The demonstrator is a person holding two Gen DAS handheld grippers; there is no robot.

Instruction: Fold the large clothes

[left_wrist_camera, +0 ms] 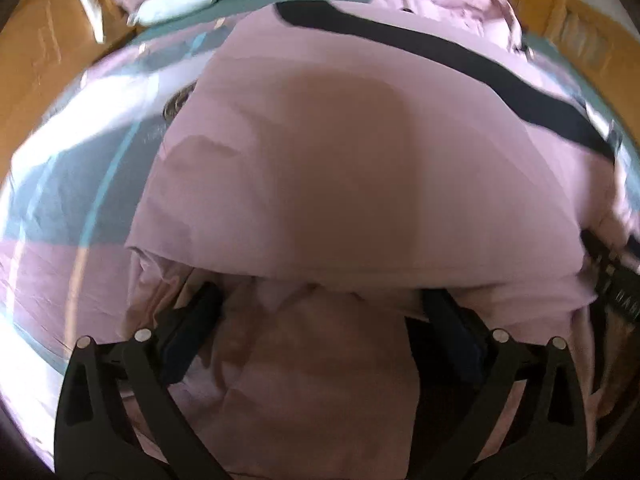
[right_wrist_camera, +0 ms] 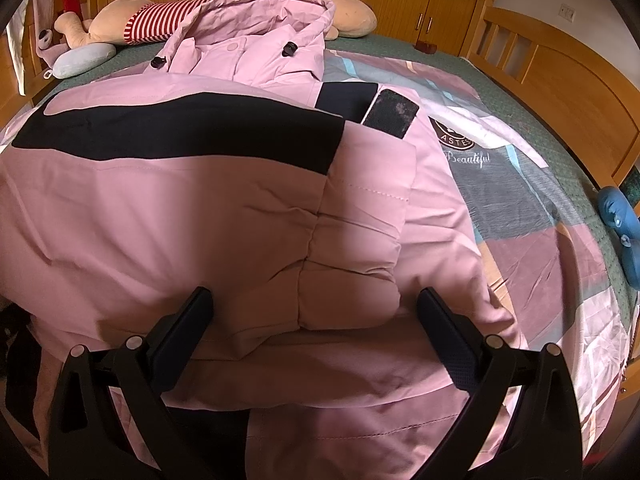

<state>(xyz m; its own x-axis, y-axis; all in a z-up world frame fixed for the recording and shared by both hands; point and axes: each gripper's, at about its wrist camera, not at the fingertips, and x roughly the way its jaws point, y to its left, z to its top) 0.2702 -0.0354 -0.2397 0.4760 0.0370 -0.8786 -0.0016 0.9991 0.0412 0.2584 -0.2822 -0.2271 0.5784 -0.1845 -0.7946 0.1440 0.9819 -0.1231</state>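
A big pink padded jacket (right_wrist_camera: 180, 216) with a black band (right_wrist_camera: 172, 132) and a hood (right_wrist_camera: 264, 20) lies on the bed, part folded over itself. It also fills the left wrist view (left_wrist_camera: 340, 184). My left gripper (left_wrist_camera: 320, 304) is open, its fingers straddling the near folded edge of the jacket. My right gripper (right_wrist_camera: 316, 300) is open too, its fingers either side of a puffy sleeve fold (right_wrist_camera: 352, 272). Neither holds cloth firmly that I can see.
The bed has a patchwork sheet (right_wrist_camera: 532, 216) and a wooden frame (right_wrist_camera: 560, 80). A large plush toy with a red striped shirt (right_wrist_camera: 160, 20) and a grey neck pillow (right_wrist_camera: 80, 60) lie at the far end. A blue toy (right_wrist_camera: 622, 224) sits at the right edge.
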